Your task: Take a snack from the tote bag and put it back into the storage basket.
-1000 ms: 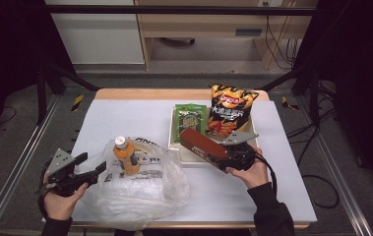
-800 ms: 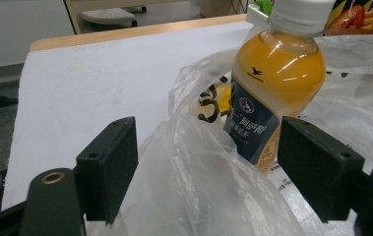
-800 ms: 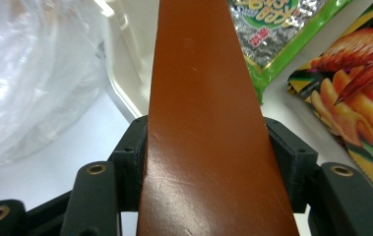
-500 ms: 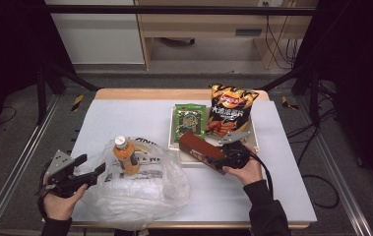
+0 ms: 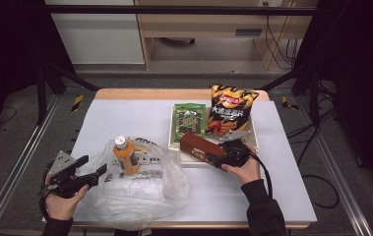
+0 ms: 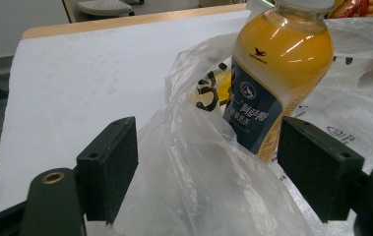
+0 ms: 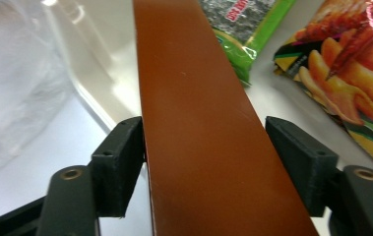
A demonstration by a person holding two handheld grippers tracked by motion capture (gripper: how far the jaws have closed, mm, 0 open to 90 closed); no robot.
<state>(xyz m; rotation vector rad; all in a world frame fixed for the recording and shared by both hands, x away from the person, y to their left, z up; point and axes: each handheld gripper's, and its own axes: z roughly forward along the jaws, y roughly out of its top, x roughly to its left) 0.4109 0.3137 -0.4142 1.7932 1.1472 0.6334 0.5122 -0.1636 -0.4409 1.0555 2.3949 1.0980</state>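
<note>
**Q:** On the table, what is each hand doing?

**A:** At the near left edge, the left gripper point(image 5: 94, 173) points at a clear plastic bag point(image 5: 139, 189). Its jaws stand wide apart with crumpled bag film bulging between them; whether the film touches either pad is hard to tell. At centre right, the right gripper point(image 5: 219, 158) has a brown box point(image 5: 201, 147) between its jaws. The left pad touches the box's side; a thin gap seems to remain at the right pad, so a firm clamp cannot be confirmed.

**Q:** Where does the box sit?

**A:** Over the near rim of a white tray point(image 5: 254, 138), angled toward the bag. Its far end is cut off in the right gripper view.

**Q:** What else is there?

**A:** An orange drink bottle point(image 5: 125, 155) stands upright inside the bag, its base veiled by film. A green seaweed packet point(image 5: 190, 120) and an orange crisp bag point(image 5: 231, 109) lie in the tray; their print is too small to read.
</note>
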